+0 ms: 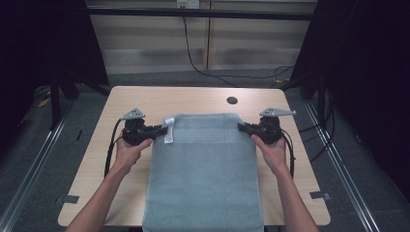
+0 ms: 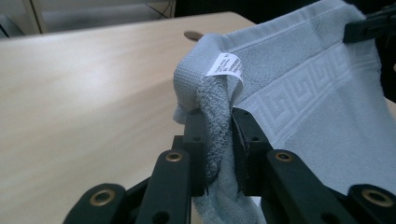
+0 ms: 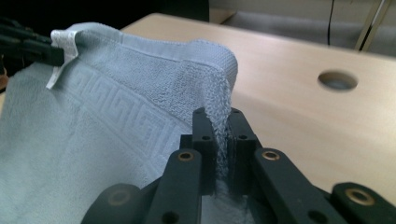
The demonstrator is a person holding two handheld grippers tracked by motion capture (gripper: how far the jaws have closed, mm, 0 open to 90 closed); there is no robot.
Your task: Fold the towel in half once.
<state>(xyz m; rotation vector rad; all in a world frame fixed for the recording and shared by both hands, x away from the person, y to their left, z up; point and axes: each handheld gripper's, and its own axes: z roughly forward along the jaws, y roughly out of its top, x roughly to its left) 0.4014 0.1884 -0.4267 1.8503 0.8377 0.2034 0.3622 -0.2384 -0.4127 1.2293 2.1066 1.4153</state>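
Item: grey-blue towel (image 1: pixel 203 169), spread on the table (image 1: pixel 145 99), far edge raised between the two grippers. The left gripper (image 2: pixel 218 140) is clamped on the far-left corner beside the white label (image 2: pixel 225 65); the right gripper (image 3: pixel 218 140) is clamped on the far-right corner. Both corners are judged secured; the fold towards the near edge is judged outstanding.

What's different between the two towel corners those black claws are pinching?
The left corner carries a white label; the right corner has none. The left jaws hold a thicker bunch of cloth, the right jaws a thinner fold. Both belong to one grey-blue towel, each clamped by a gripper and raised off the table.
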